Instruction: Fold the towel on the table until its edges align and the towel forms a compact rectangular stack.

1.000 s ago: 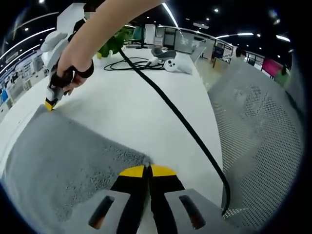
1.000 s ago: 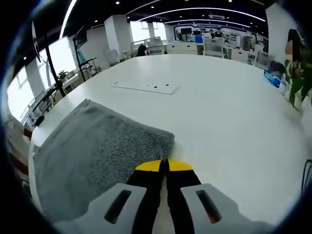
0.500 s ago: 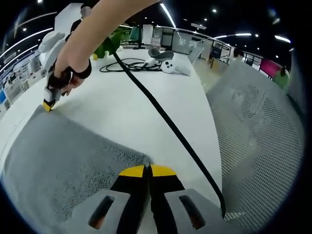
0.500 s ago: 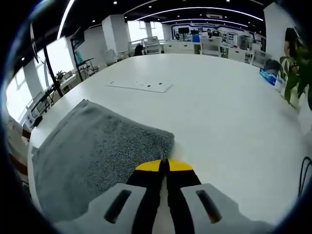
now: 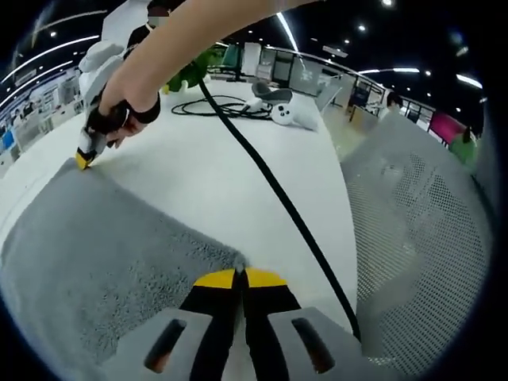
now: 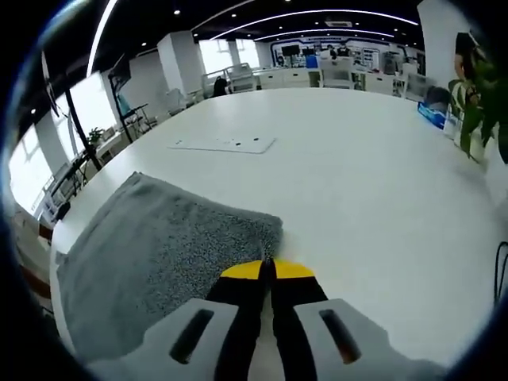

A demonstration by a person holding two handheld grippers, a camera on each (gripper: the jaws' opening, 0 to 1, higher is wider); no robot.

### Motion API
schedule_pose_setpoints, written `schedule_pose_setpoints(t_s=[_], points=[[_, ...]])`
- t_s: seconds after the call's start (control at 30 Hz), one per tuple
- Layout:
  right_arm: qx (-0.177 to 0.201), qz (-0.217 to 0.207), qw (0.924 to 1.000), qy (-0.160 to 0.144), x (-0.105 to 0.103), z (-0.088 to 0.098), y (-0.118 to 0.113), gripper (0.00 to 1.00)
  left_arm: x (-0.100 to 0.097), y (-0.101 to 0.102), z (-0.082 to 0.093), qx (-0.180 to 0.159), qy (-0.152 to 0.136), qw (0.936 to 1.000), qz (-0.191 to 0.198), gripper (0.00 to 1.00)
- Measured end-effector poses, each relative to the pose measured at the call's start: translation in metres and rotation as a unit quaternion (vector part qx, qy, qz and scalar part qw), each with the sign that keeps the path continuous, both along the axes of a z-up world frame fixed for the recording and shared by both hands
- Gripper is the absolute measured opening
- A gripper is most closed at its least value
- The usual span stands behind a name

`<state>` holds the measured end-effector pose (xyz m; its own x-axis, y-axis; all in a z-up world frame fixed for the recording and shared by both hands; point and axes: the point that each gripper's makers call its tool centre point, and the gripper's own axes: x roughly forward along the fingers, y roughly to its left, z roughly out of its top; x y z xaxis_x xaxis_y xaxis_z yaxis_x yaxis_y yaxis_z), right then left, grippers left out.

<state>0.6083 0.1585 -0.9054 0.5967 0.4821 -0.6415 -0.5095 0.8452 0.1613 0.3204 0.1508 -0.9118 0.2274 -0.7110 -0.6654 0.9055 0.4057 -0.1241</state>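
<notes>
A grey towel [image 5: 103, 246] lies flat on the white table [image 5: 214, 171]. My left gripper [image 5: 240, 277] is shut on the towel's near right corner. In the left gripper view, the right gripper [image 5: 83, 159], held by a person's hand, pinches the far corner of the same towel. In the right gripper view the grey towel [image 6: 151, 254] spreads to the left and my right gripper [image 6: 267, 270] is shut on its corner, jaws pressed together over the cloth.
A black cable [image 5: 278, 198] runs across the table from the right gripper toward the table's near edge. A white controller [image 5: 286, 113] and coiled cables [image 5: 214, 105] lie at the far end. A perforated grey chair [image 5: 421, 230] stands on the right. A flat white sheet [image 6: 226, 144] lies farther on the table.
Both views have shifted slightly with the hands. The towel corners stay pinched and the towel still lies flat.
</notes>
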Motion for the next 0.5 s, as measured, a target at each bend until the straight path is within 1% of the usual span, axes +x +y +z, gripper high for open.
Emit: schedule_pose_setpoints(t_s=[0.07, 0.2, 0.27, 0.33, 0.4, 0.5], points=[[0.002, -0.009, 0.9999, 0.005, -0.001, 0.0, 0.0, 0.01, -0.002, 0.001, 0.004, 0.002, -0.006, 1.0, -0.002, 0.02], [0.02, -0.028, 0.9994, 0.01, -0.001, 0.009, 0.001, 0.01, 0.0, 0.005, 0.018, -0.006, -0.023, 0.9997, -0.007, 0.02], [0.031, -0.032, 0.999, 0.009, 0.0, 0.015, 0.003, 0.01, 0.002, 0.008, 0.026, -0.014, -0.029, 0.9995, 0.001, 0.02], [0.042, -0.033, 0.9985, 0.012, 0.003, 0.018, 0.004, 0.0, 0.004, 0.007, 0.033, -0.037, -0.02, 0.9987, 0.03, 0.02], [0.048, -0.034, 0.9983, 0.008, 0.009, 0.02, 0.004, 0.0, 0.004, 0.011, 0.039, -0.041, -0.028, 0.9982, 0.034, 0.02], [0.066, -0.034, 0.9972, 0.006, 0.007, 0.027, 0.009, 0.0, 0.005, 0.016, 0.05, -0.057, -0.035, 0.9966, 0.049, 0.02]])
